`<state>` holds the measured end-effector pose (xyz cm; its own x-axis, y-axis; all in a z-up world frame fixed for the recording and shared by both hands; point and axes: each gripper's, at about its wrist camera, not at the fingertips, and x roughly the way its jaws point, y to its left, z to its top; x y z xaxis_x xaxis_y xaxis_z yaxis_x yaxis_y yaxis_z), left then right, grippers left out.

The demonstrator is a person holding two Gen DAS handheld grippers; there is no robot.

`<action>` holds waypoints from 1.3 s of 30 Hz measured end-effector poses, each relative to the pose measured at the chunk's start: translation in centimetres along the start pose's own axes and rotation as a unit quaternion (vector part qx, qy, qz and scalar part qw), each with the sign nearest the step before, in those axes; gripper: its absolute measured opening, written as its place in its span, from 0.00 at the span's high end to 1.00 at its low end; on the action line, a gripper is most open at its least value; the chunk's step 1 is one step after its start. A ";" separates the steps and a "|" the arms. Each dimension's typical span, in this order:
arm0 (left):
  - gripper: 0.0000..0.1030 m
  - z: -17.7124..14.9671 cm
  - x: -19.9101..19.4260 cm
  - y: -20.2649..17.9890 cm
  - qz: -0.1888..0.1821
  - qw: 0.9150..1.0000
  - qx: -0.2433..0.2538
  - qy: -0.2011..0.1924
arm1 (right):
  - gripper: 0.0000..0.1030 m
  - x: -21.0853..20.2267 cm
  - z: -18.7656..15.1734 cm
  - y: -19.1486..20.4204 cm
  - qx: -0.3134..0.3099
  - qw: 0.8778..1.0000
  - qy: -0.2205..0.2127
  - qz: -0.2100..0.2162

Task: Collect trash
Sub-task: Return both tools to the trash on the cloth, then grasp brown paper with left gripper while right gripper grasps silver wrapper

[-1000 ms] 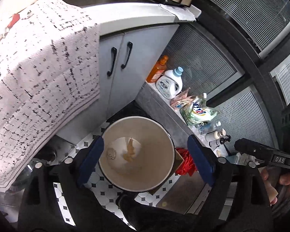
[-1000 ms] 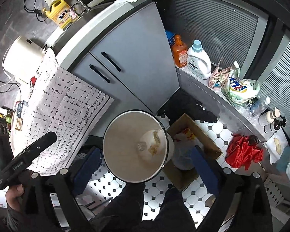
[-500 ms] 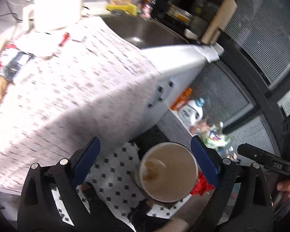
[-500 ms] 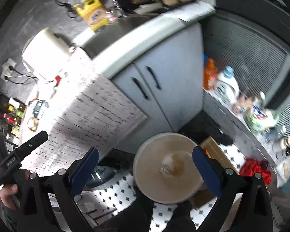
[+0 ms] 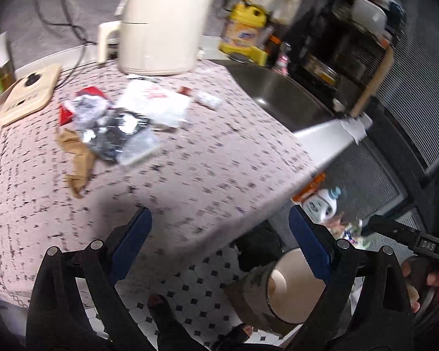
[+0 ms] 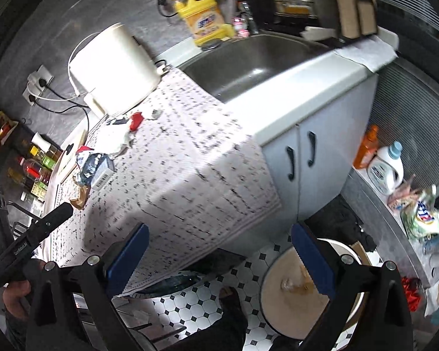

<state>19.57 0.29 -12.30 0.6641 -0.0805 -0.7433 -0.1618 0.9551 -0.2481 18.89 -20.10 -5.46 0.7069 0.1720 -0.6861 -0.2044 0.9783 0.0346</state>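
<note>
**Now facing the litter on the counter**

Clearly the trash (image 5: 108, 128) is a loose cluster of wrappers, a crumpled brown paper (image 5: 76, 158) and a white bag (image 5: 156, 105), lying on the patterned tablecloth (image 5: 205, 169) near the cream appliance (image 5: 161, 20). Both tools are empty: the left gripper (image 5: 218, 248) and the right gripper (image 6: 219, 254) have their blue pads spread wide, probably ready for a pick. Down on the tiled floor, the round bin (image 6: 292, 292) stands just beside the counter, likely placed there for an easy drop.
</note>
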 end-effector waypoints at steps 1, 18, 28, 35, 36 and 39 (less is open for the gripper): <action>0.09 0.0 -0.1 0.6 0.006 1.000 -0.005 -0.003 | 0.08 0.3 0.3 0.7 -0.004 1.000 0.000 -0.001; 0.32 2.0 4.1 13.9 0.064 0.996 -0.059 0.022 | 0.09 6.2 3.6 10.5 -0.042 0.998 0.033 0.025; 0.81 2.8 4.6 17.6 0.028 0.998 -0.041 0.042 | 0.18 11.2 5.2 18.4 -0.067 0.994 0.052 0.068; 0.81 3.0 1.3 21.4 0.039 0.998 -0.055 0.013 | 0.23 15.5 5.5 24.7 -0.085 0.988 0.086 0.099; 0.81 3.0 0.8 22.1 0.041 0.997 -0.060 0.009 | 0.25 16.1 5.7 25.6 -0.087 0.987 0.090 0.101; 0.81 2.9 0.0 23.8 0.047 0.996 -0.074 0.003 | 0.26 17.4 5.8 27.4 -0.089 0.986 0.099 0.101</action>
<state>17.79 23.84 -16.43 0.6371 0.0055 -0.7707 -0.3291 0.9062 -0.2656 29.53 10.35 -12.28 0.4972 0.3178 -0.8073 -0.4554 0.8876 0.0689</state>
